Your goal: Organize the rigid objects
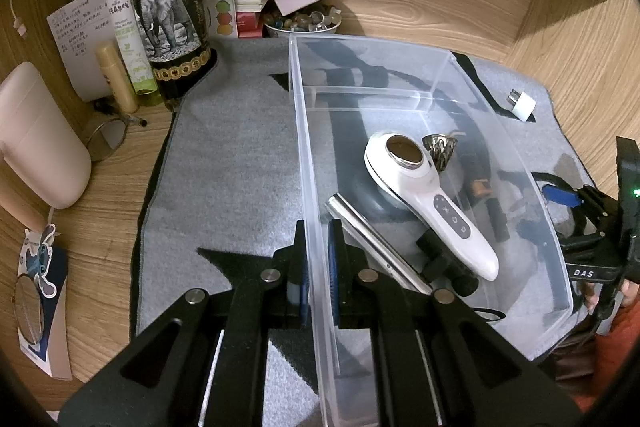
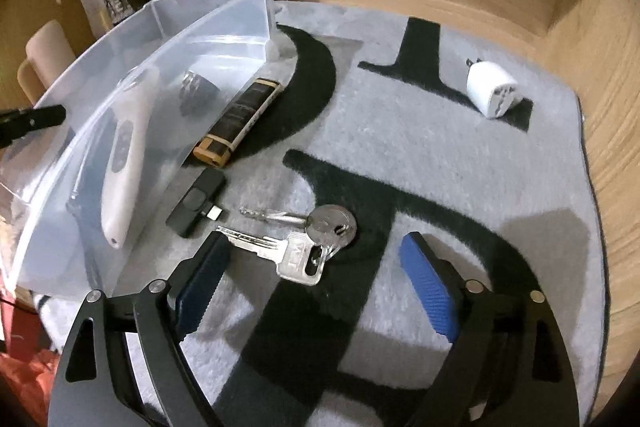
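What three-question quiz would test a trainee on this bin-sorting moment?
1. True or false: the left gripper is clamped on the wall of the clear plastic bin.
2. Which lies between the open right gripper's fingers? A) white plug adapter B) keys C) lighter
3. Fill in: the white handheld device lies ____ the bin.

Key
1. True; its pads pinch the near wall.
2. B; the keys lie on the grey mat, untouched.
3. Inside.
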Available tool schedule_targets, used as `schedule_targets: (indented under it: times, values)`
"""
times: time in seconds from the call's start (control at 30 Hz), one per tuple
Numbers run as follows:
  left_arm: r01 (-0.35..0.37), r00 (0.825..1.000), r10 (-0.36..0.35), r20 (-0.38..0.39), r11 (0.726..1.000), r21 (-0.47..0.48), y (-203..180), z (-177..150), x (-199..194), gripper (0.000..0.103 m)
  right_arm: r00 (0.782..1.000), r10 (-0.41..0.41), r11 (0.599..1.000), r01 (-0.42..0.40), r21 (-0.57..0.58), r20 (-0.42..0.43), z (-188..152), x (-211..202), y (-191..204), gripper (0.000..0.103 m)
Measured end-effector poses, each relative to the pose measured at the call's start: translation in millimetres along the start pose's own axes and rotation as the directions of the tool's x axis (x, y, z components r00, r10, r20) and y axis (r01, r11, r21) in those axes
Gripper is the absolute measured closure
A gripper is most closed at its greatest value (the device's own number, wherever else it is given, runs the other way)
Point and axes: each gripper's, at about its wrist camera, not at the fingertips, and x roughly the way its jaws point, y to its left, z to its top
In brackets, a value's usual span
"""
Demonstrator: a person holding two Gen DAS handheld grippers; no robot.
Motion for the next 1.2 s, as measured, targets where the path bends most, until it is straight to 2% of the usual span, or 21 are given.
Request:
schedule_targets:
  times: [0.03, 0.07, 0.13, 0.17, 0.23, 0.33, 0.83, 1.2]
  values:
    - [0.0, 1.0, 0.0, 0.0, 1.0, 0.001, 0, 0, 0, 0.095, 1.0, -0.003, 1.0, 0.003, 0.001, 0.008, 1, -1, -1, 0.033]
    - [-0.001, 1.0, 0.001, 0.0, 1.0, 0.001, 0, 0, 0, 0.095, 1.0, -0.004, 1.0, 0.004, 0.004, 0.012, 1, -1, -2, 0.037]
    - [-0.001, 1.0, 0.001, 0.0, 1.0, 0.002, 0, 0, 0, 0.095, 1.0, -0.003, 1.0, 0.003, 0.013, 0.019, 3, -1, -6, 0.055]
    - [-0.002, 1.0, 0.002, -0.001, 1.0, 0.002, 0, 0, 0, 0.095, 1.0, -0.005, 1.0, 0.005, 0.017, 0.022, 3, -1, -7, 0.059]
    - [-0.002, 1.0, 0.002, -0.001, 1.0, 0.002, 1, 0, 0, 0.095, 0.999, -0.006, 1.0, 0.006, 0.021, 0.031, 2, -2, -9, 0.074]
    - [-0.005, 1.0, 0.005, -0.001, 1.0, 0.001, 1, 1, 2, 0.095, 0.999, -0.005, 1.0, 0.004, 0.03, 0.043, 0, -3, -12, 0.083]
    - [-0.007, 1.0, 0.007, -0.002, 1.0, 0.002, 1, 1, 3, 0.095, 0.996, -0.009, 0.999, 0.005, 0.044, 0.087, -8, -20, -13, 0.085]
    - [-0.006, 1.0, 0.006, -0.002, 1.0, 0.003, 1, 1, 3, 0.095, 0.976, -0.017, 0.999, 0.009, 0.035, 0.217, 10, -63, -8, 0.085]
